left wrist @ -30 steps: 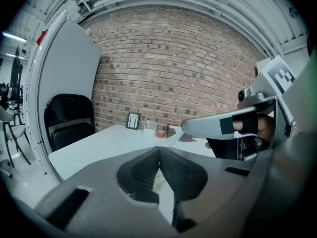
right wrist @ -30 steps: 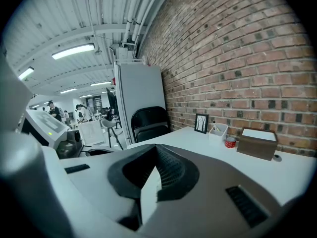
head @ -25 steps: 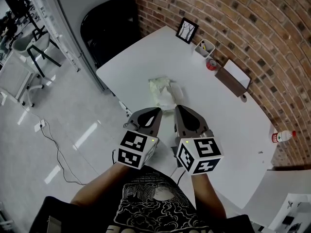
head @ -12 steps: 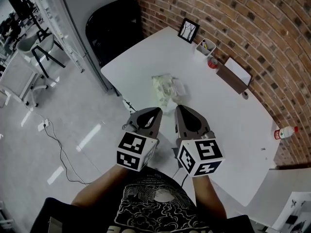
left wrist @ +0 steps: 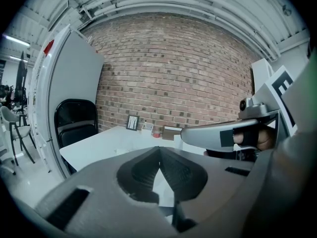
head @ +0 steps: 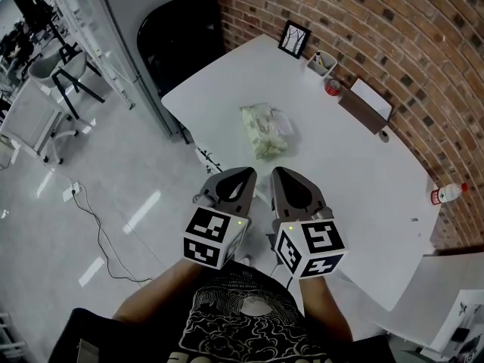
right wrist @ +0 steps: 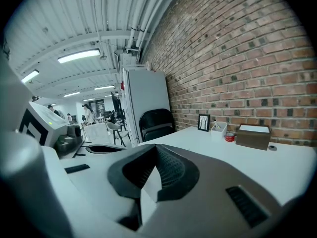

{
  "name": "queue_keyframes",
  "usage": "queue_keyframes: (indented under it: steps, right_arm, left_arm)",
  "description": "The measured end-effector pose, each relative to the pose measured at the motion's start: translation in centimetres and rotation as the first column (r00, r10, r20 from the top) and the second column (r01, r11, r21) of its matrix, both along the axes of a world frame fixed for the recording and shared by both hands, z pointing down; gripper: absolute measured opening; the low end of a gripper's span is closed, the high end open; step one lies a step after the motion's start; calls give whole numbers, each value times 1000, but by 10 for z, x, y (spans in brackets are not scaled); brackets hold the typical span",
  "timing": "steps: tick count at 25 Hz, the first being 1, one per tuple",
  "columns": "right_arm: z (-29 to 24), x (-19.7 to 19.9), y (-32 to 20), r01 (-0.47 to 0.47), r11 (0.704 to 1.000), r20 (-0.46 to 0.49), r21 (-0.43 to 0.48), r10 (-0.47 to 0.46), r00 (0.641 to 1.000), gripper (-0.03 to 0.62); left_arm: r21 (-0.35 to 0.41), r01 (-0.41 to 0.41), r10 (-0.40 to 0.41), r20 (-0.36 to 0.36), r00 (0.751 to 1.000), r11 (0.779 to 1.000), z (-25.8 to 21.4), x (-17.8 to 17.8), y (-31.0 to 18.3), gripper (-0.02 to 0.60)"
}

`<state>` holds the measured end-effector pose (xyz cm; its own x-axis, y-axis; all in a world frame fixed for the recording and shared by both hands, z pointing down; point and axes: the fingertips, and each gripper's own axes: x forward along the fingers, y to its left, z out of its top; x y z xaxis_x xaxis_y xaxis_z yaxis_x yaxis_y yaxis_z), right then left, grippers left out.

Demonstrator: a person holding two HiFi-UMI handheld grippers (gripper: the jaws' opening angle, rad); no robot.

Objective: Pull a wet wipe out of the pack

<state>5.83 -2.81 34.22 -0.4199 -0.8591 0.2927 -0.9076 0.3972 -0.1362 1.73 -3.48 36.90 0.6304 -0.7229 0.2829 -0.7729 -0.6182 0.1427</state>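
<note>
The pale green wet wipe pack (head: 265, 129) lies flat on the white table (head: 355, 180), with a white flap on its top right. My left gripper (head: 248, 174) and right gripper (head: 277, 174) hover side by side near the table's front edge, short of the pack and not touching it. Both are shut with nothing between the jaws. In the left gripper view the left gripper (left wrist: 159, 150) has its jaws meeting at the tips, and the right gripper view shows the right gripper (right wrist: 156, 150) the same way. The pack is hidden in both gripper views.
Along the brick wall stand a picture frame (head: 294, 39), a white pen holder (head: 321, 63), a red can (head: 333, 87) and a brown box (head: 365, 106). A bottle (head: 446, 194) sits at the table's right end. A black chair (head: 181, 40) stands at the far left corner.
The pack now lies a little farther from the gripper tips than a second ago. Both grippers stay shut and side by side.
</note>
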Motion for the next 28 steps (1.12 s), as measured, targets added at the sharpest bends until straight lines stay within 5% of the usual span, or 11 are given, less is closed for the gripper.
queue_keyframes:
  steps: [28]
  right_arm:
    - [14,9,25,-22,1000,0,-20,22,1000,14]
  left_arm:
    - [-17,-2,2,26,1000,1000,4,15,20,12]
